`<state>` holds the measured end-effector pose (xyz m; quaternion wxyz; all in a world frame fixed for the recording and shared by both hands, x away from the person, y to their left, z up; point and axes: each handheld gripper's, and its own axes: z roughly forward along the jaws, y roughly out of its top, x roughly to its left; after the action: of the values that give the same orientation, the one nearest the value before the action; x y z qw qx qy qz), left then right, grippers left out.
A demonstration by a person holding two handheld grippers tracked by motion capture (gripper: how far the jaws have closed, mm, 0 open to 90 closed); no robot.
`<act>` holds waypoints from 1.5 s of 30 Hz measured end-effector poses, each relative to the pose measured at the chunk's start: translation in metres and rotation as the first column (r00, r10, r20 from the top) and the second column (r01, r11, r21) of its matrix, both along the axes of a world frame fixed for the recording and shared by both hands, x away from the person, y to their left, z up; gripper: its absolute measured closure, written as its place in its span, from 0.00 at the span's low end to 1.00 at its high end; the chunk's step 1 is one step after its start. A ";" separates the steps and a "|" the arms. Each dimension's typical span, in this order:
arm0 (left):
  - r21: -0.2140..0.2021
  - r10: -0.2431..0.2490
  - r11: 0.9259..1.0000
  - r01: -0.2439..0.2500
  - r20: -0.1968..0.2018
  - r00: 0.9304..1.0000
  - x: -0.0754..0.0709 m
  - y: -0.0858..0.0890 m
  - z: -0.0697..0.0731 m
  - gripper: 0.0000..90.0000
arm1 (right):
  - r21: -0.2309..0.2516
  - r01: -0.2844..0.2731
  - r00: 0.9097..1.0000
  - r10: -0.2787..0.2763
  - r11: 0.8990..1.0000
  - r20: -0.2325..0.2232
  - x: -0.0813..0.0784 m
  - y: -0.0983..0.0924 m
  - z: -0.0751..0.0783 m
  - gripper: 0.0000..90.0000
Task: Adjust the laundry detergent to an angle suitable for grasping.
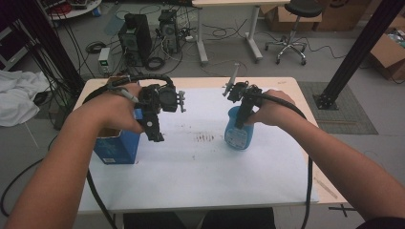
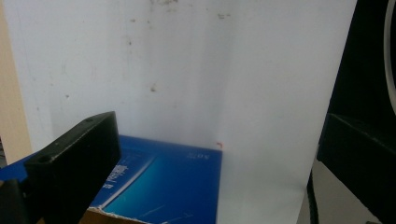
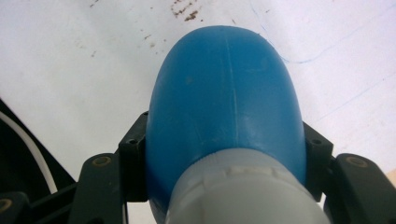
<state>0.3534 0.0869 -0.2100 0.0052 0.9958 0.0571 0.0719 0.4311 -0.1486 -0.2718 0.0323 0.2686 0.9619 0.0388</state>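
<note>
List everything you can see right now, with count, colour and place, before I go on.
bottle: 1, blue with a pale cap, right of table middle, clamped at the shoulder by the right gripper
box: 1, blue, left part of the table, under the left gripper
sheet: 1, white, spread over the table, brown specks near its middle
table: 1, light wood
cloth: 1, white, on the floor far left
computer towers: 2, black, on the floor behind the table
stool: 1, black seat, wheeled base, back right
cardboard boxes: several, brown, far right
left gripper: 1, black, jaws apart above the box
right gripper: 1, black, shut on the bottle
</note>
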 end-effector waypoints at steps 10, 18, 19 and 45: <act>0.000 0.003 1.000 -0.003 0.000 1.000 -0.001 0.000 0.000 0.00 | 0.021 0.001 1.000 -0.001 1.000 -0.007 -0.002 0.002 -0.007 0.43; 0.002 0.008 1.000 -0.008 -0.003 1.000 -0.002 0.001 -0.003 0.00 | 0.018 -0.028 1.000 0.028 0.999 0.002 -0.006 0.008 -0.013 0.43; 0.004 0.007 1.000 -0.007 -0.004 1.000 -0.002 0.001 -0.003 0.00 | 0.016 -0.033 0.999 0.033 0.999 0.004 -0.006 0.009 -0.015 0.43; -0.002 0.012 1.000 -0.012 -0.008 1.000 0.000 0.003 -0.003 0.00 | 0.040 -0.043 0.999 0.043 0.998 -0.007 -0.008 0.009 -0.023 0.42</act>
<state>0.3530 0.0902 -0.2133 0.0055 0.9957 0.0631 0.0679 0.4236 -0.1398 -0.2948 0.0222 0.2486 0.9666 0.0577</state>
